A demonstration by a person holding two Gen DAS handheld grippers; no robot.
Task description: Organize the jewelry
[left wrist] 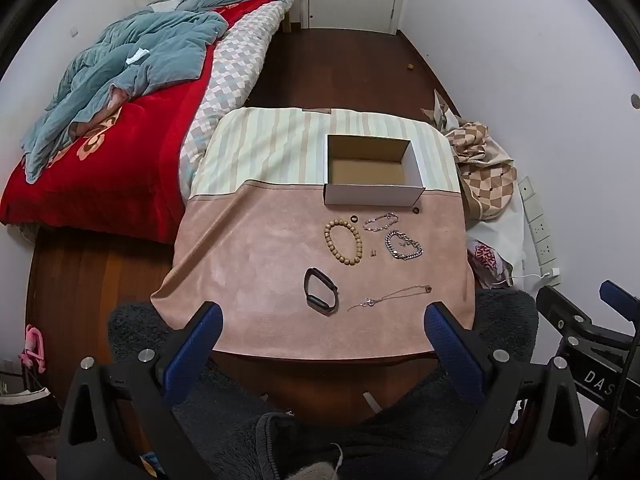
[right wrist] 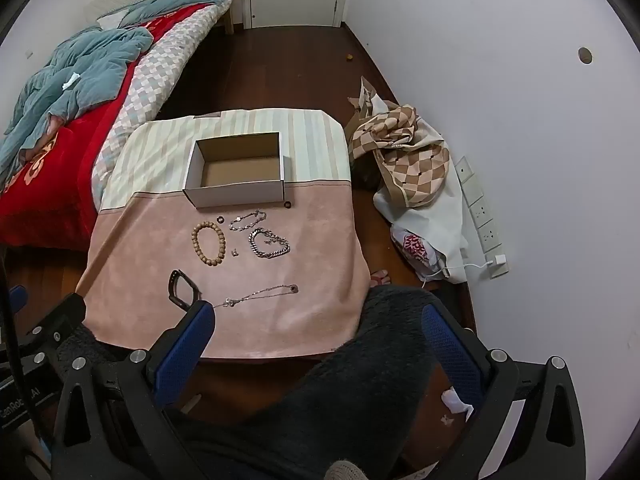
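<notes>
Your jewelry lies loose on the pink cloth (left wrist: 256, 264) just before the open cardboard box (left wrist: 374, 196): wooden bead bracelet (left wrist: 343, 241), silver chain bracelet (left wrist: 403, 245), black band (left wrist: 321, 290), thin necklace (left wrist: 390, 297) (nearest you). You hold the left gripper (left wrist: 324, 312) and right gripper (right wrist: 318, 312) spread wide, both gripping nothing, at the table's near edge.

Both tongs are held side by side, raised and pointing forward and down. The left tongs (left wrist: 324, 328) stand with jaws spread wide, the two blue-padded fingers (left wrist: 196, 352) well apart with nothing between them. The right tongs (right wrist: 320, 328) are likewise spread wide and hold nothing, their blue fingers (right wrist: 182, 354) splayed to either side. In the left wrist view the right tongs (left wrist: 592, 320) show at the right edge, just beside; in the right wrist view part of the left tongs (right wrist: 44, 328) shows at the left edge
</notes>
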